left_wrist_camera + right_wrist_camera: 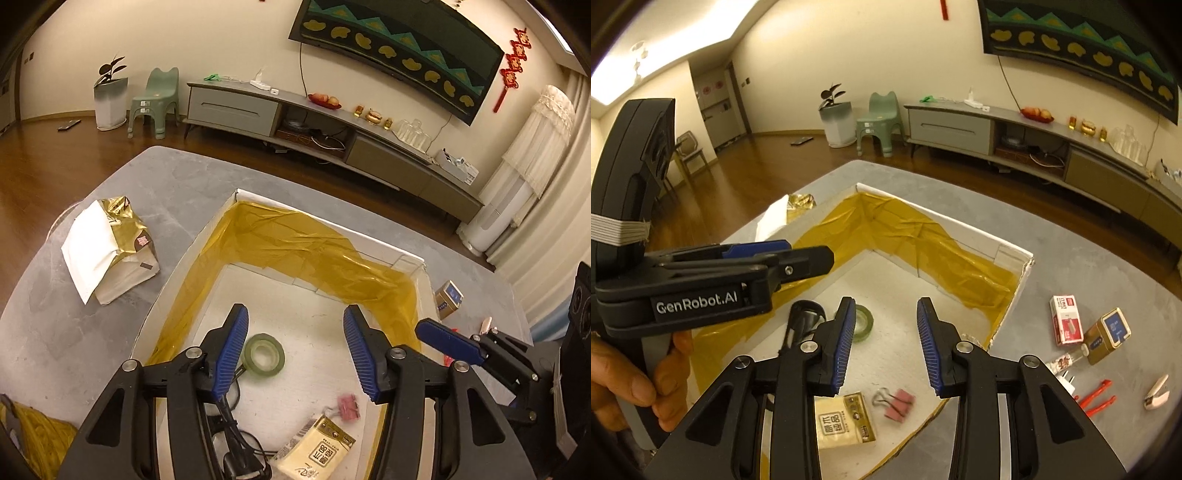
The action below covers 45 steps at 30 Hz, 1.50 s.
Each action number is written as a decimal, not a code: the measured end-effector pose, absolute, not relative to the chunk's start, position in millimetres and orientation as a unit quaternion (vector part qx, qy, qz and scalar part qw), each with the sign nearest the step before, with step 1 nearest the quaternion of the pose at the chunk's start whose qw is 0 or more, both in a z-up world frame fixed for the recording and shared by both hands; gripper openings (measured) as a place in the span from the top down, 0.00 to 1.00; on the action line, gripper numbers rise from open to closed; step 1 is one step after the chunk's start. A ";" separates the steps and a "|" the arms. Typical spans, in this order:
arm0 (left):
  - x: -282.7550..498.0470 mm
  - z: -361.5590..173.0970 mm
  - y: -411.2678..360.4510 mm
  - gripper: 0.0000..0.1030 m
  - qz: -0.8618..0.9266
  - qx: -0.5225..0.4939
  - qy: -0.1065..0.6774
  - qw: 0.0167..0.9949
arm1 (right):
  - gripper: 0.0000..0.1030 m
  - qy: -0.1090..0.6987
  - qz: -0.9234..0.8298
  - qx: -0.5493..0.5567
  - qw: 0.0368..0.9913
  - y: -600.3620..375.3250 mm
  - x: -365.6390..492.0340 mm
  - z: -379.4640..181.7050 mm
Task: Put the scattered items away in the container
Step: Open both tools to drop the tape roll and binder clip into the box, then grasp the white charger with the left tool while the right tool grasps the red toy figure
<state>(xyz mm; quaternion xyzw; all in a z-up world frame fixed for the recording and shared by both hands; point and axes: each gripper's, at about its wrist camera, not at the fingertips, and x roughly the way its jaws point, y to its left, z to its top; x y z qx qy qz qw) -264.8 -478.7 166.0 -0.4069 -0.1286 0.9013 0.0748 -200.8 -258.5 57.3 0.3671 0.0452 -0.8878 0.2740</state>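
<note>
One box [979, 230] — inside: one tape roll [863, 320], one binder clip [899, 402], one packet [844, 421].

Left gripper [295, 347]: matte black plastic frame, two angled arms ending in fingers.
Left fingers [232, 350]: black backs, blue ribbed pads on the inner faces.
Left screws: round silver pivot pins, two behind each finger, on the arm joints.
Left gripper body, seen from right wrist camera [713, 280]: white lettering "GenRobot.AI" on the black side plate; small silver screw ahead of it, nearer the fingers; blue pad edge along the top.
Band [618, 229]: pale ribbed strap wrapped round the black housing behind the fingers.
Right gripper [886, 347]: same black frame, blue ribbed pads, silver pivot pins.
Hand [631, 387]: bare, no sleeve visible.
</note>
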 end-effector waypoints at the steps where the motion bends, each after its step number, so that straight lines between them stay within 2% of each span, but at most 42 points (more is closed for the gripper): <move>1: -262.6 168.7 -478.0 0.46 0.902 -0.405 -0.126 0.074 | 0.64 0.044 -0.888 0.366 0.275 -258.4 -198.8 59.5; 15: -226.7 209.4 -447.3 0.46 0.931 -0.362 -0.027 0.048 | 0.64 0.053 -0.892 0.349 0.283 -247.3 -163.6 86.6; 34: -177.2 240.9 -406.3 0.46 0.942 -0.323 -0.013 0.096 | 0.64 0.044 -0.900 0.336 0.276 -199.1 -100.3 116.6; 45: -163.9 235.4 -357.2 0.46 0.932 -0.328 -0.008 0.151 | 0.64 0.040 -0.908 0.333 0.251 -152.4 -77.1 122.3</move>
